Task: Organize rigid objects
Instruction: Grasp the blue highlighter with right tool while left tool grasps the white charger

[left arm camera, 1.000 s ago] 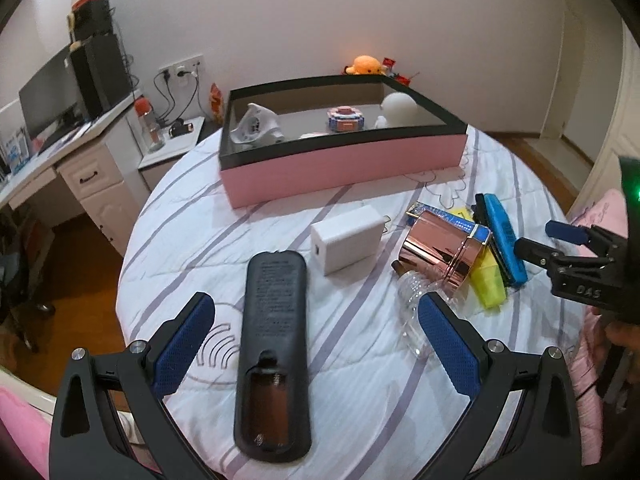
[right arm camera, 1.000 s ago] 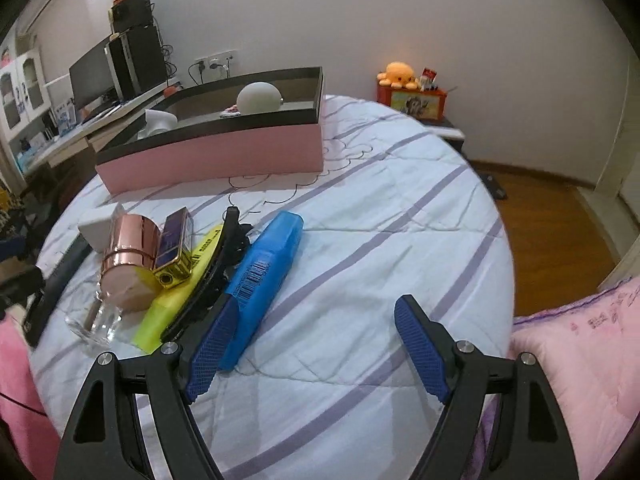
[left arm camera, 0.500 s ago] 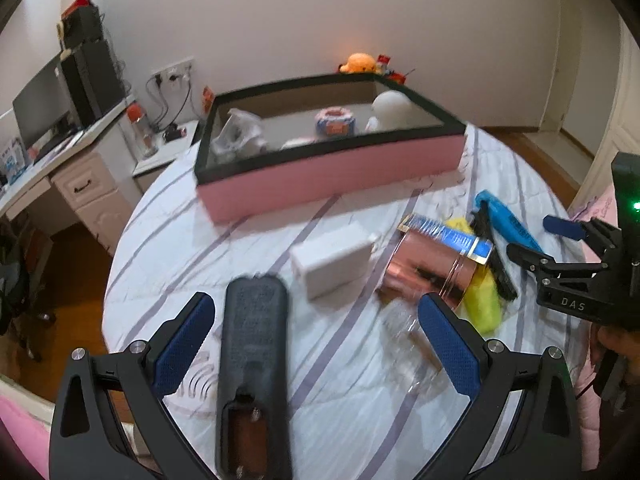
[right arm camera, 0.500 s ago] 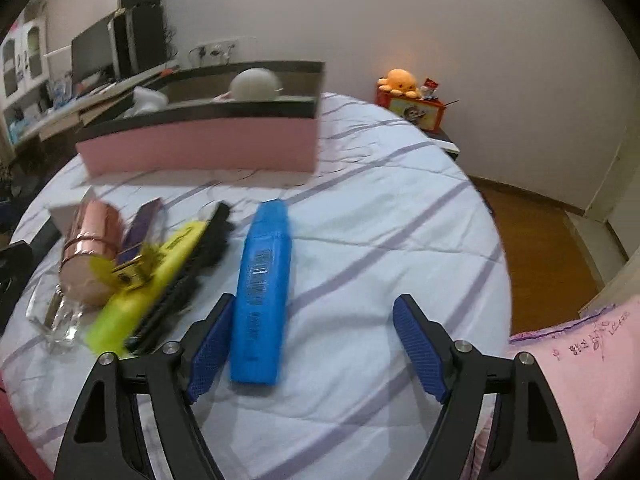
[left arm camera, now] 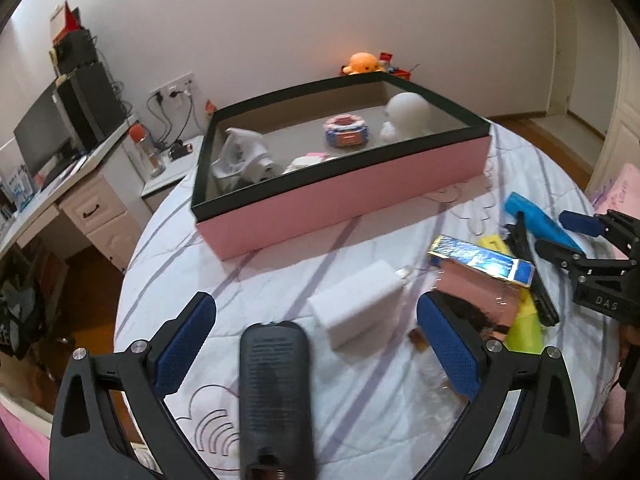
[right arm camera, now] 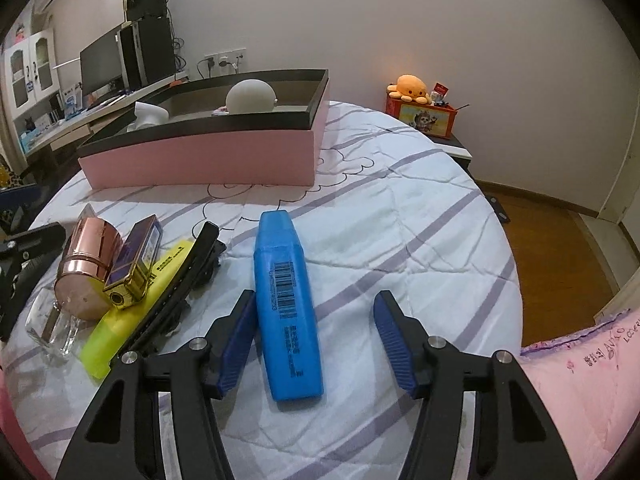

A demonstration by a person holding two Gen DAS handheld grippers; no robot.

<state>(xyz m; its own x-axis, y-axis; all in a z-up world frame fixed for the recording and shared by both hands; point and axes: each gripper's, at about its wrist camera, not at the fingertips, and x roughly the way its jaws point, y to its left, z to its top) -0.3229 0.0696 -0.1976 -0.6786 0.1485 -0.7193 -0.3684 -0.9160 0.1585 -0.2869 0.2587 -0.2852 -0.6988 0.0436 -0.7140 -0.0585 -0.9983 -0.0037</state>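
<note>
Right claw [right arm camera: 316, 342] spread wide, blue ribbed pads, black frame; left pad [right arm camera: 240, 340] touching the blue highlighter [right arm camera: 286, 300], nothing pinched. Left claw [left arm camera: 316, 346] also spread, blue dimpled pads either side of the black remote [left arm camera: 276, 392], not touching it.

Bed [right arm camera: 400, 216]: round, quilted white cover with purple stripes. Pink box [left arm camera: 352, 196]: rectangular, rigid, black rim, at the far side of the bed; holds a white matte round object [left arm camera: 408, 116], a crumpled white thing and a small round colourful item.

Black remote: long matte plastic slab, long axis running near-to-far, near end blurred. White block [left arm camera: 358, 304]: plain matte cuboid, just right of the remote's far end. Blue highlighter: chunky smooth plastic, barcode on top, long axis near-to-far, tapered end pointing far toward the box. Left of it a black curved hair clip [right arm camera: 176, 284], a yellow highlighter [right arm camera: 132, 316], a shiny rose-gold cylinder [right arm camera: 86, 264] on its side, and a glossy purple-gold box [right arm camera: 136, 260] resting on top.
</note>
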